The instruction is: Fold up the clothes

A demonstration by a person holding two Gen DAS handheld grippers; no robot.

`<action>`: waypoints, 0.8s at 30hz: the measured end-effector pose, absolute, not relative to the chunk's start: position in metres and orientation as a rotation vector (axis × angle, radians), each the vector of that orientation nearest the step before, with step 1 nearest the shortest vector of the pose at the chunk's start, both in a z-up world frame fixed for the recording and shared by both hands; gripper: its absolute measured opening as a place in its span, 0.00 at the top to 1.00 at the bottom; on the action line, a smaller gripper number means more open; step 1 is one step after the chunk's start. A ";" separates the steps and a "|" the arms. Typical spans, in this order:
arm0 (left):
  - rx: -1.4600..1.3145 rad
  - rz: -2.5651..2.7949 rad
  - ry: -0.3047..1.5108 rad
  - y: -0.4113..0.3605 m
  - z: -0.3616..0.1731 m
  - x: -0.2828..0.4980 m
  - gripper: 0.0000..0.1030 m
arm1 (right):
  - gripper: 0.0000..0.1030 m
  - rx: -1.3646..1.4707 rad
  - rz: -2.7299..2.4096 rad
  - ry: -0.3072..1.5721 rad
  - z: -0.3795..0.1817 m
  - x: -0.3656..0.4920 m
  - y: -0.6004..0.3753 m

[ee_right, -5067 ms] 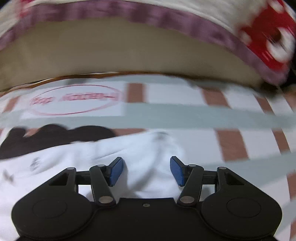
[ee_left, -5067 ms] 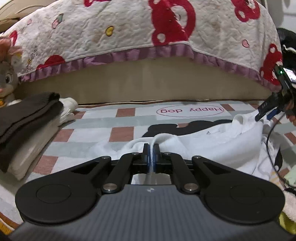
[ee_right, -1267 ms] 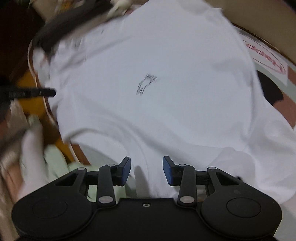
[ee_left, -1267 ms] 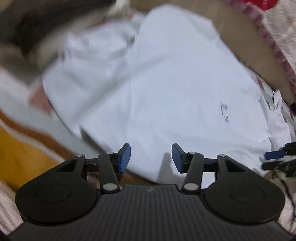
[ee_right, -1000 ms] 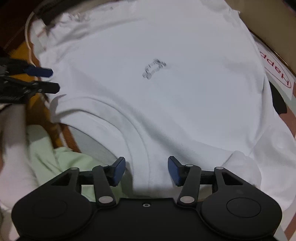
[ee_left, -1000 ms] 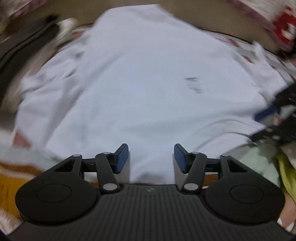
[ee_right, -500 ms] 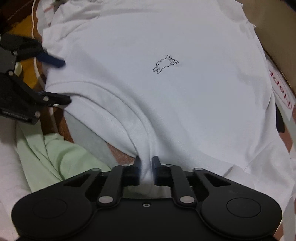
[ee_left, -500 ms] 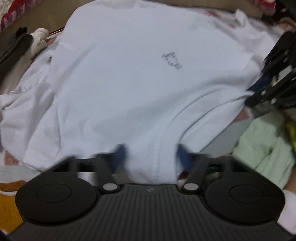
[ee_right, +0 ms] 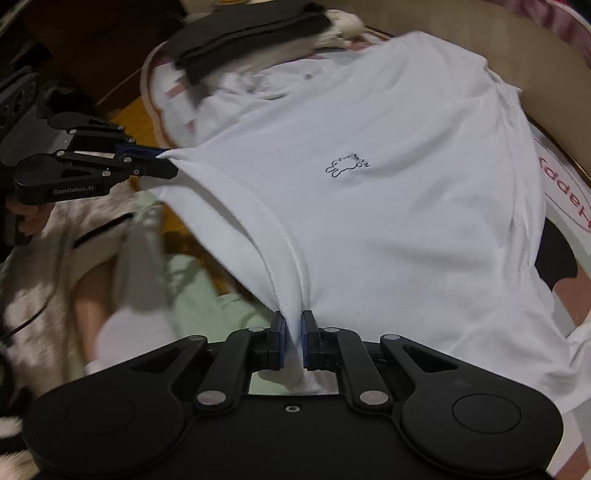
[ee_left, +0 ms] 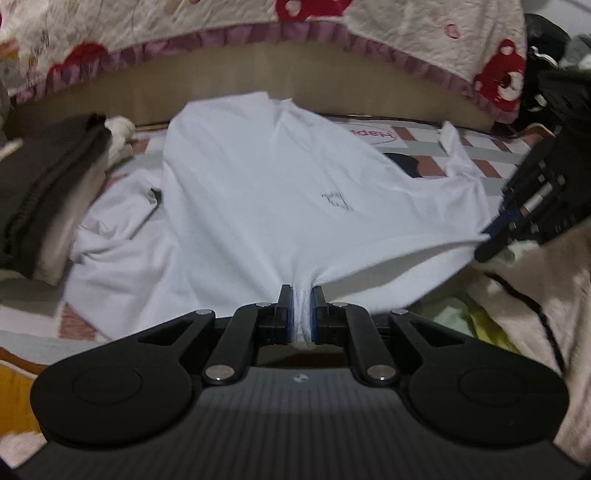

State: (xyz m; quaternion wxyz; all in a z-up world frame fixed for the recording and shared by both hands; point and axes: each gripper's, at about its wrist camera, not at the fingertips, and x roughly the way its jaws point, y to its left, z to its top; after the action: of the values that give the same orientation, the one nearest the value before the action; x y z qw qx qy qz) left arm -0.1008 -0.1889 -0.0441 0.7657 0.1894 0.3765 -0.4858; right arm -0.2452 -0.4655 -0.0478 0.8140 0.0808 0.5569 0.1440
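A white T-shirt (ee_left: 258,192) with a small rabbit print (ee_right: 347,164) hangs stretched between both grippers above a checked mat (ee_left: 491,162). My left gripper (ee_left: 302,314) is shut on a bunched fold of the shirt's near hem. My right gripper (ee_right: 293,341) is shut on the hem further along. In the right wrist view the left gripper (ee_right: 162,162) shows at the left, pinching the hem corner. In the left wrist view the right gripper (ee_left: 491,236) shows at the right edge. The shirt's far end still lies on the mat.
A stack of folded dark and light clothes (ee_left: 40,177) sits at the left of the mat. A quilt with red bears (ee_left: 258,22) covers the bed behind. A pale green garment (ee_right: 207,295) lies below the lifted hem. A person's hand (ee_right: 26,221) holds the left tool.
Both grippers went from open over the flat shirt to shut on its near hem. They then rose, lifting the hem off the mat and pulling it taut.
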 end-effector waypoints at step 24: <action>0.287 -1.060 0.874 -0.204 -0.055 -0.082 0.45 | 0.63 0.543 0.357 0.912 -0.040 -0.250 -0.489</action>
State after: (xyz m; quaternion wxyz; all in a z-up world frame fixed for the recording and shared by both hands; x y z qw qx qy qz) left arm -0.0816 -0.2041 -0.0550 0.7636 0.1318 0.4022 -0.4876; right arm -0.2502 -0.4893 -0.0401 0.8473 0.2577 0.4323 0.1695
